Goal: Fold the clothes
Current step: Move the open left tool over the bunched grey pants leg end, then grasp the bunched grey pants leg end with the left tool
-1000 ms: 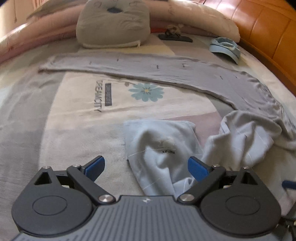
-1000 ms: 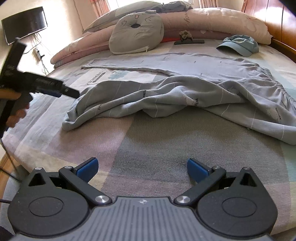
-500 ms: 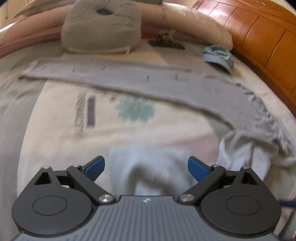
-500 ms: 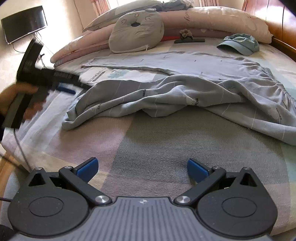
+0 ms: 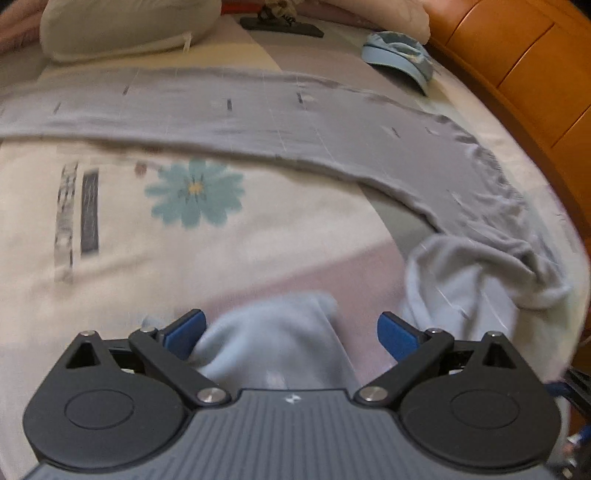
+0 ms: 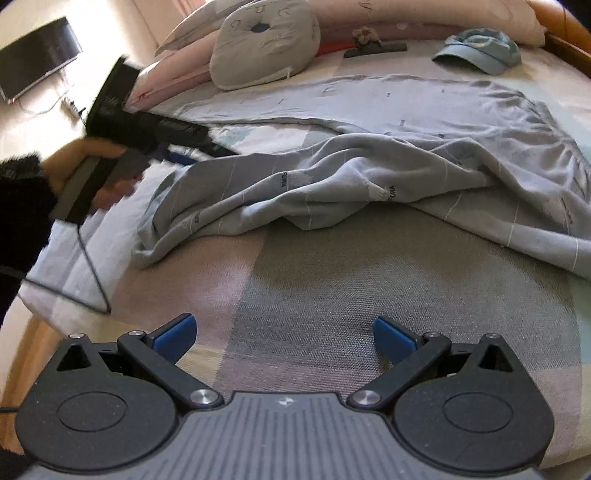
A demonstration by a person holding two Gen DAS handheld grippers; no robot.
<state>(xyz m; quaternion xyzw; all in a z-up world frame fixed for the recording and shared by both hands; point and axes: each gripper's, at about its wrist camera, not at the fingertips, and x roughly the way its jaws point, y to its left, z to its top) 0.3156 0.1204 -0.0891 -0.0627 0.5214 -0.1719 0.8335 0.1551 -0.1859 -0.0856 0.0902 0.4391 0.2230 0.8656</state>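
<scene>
Crumpled grey trousers (image 6: 369, 177), woven bedsheet (image 6: 369, 288)

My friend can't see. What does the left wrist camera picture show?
The open left hand-held gripper is over a pale blue fold of the pajama pants on a flowered bedsheet. Farther off lie a blue cap and a grey pillow.

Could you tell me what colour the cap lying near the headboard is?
The cap is light blue, clearest in the right wrist view.
</scene>
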